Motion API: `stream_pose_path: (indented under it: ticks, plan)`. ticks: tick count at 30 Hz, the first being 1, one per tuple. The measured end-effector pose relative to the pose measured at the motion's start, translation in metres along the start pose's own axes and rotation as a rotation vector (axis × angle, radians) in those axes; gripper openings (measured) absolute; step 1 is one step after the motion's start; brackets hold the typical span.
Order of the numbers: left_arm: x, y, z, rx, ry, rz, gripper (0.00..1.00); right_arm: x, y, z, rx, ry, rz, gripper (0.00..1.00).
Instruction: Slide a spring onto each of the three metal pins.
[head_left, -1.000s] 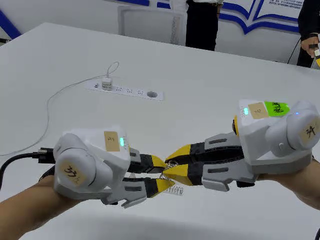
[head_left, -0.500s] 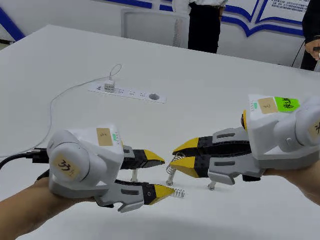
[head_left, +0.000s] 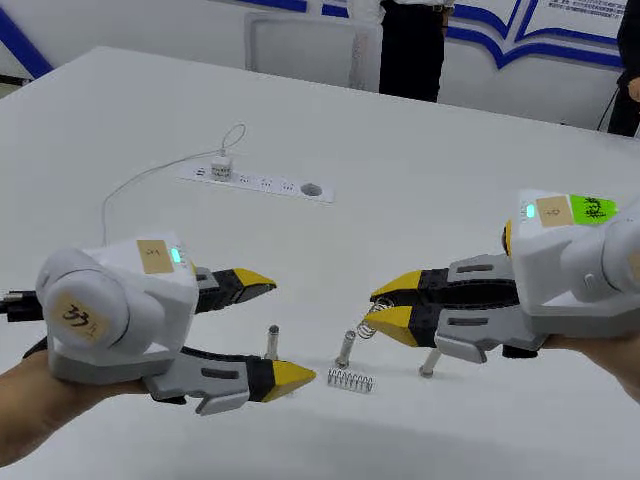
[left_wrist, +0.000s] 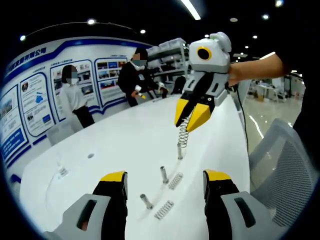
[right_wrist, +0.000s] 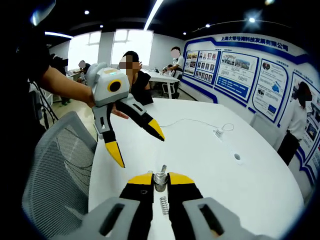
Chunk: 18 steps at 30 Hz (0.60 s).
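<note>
Yellow-tipped jaws of the left gripper (head_left: 275, 330) are spread wide w/ nothing btwn them, low over the white table (head_left: 130, 110) at the near left. Just off its lower tip a loose spring (head_left: 350, 380) lies flat on the table. In the left gripper view a second loose spring (left_wrist: 164, 209) lies closer to that camera, also flat.

3 metal pins stand upright in a rough row. The left pin (head_left: 271, 342) is seen btwn the spread jaws in the head view. The middle pin (head_left: 345, 350) is just behind the loose spring, & the right pin (head_left: 428, 362) is under the right gripper (head_left: 380, 305).

That gripper's jaws are pressed together, pinching the held spring (head_left: 368, 322) by its upper end. The spring hangs tilted down, its lower end close to the middle pin's top in the head view. Can't tell if it touches any pin.

Further back on the table lies a power strip (head_left: 262, 183) w/ a white charger (head_left: 222, 165) plugged in & a thin cable (head_left: 120, 195) curling off left. Beyond the far edge are a mesh chair (head_left: 310, 45) & a person in dark clothes (head_left: 410, 50).
</note>
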<state>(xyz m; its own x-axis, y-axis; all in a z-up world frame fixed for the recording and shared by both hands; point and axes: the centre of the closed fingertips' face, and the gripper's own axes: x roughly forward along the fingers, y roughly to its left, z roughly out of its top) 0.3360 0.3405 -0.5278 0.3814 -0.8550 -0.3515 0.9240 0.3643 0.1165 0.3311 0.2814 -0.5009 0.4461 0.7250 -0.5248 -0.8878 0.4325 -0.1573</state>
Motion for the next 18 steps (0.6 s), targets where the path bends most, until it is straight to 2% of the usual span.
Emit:
stream_pose_path:
  ticks: [3, 10, 18]
  plan:
    - [-0.004, 0.005, -0.004, -0.008, 0.003, 0.02, 0.7, -0.001, -0.004, -0.003, 0.001, 0.009, -0.006, 0.1]
    - [-0.007, 0.008, -0.01, -0.032, 0.018, 0.038, 0.75, -0.005, -0.017, -0.01, 0.024, 0.019, -0.037, 0.1]
    - [-0.009, 0.014, -0.012, -0.057, 0.016, 0.062, 0.82, -0.014, -0.036, -0.023, 0.065, 0.038, -0.094, 0.1]
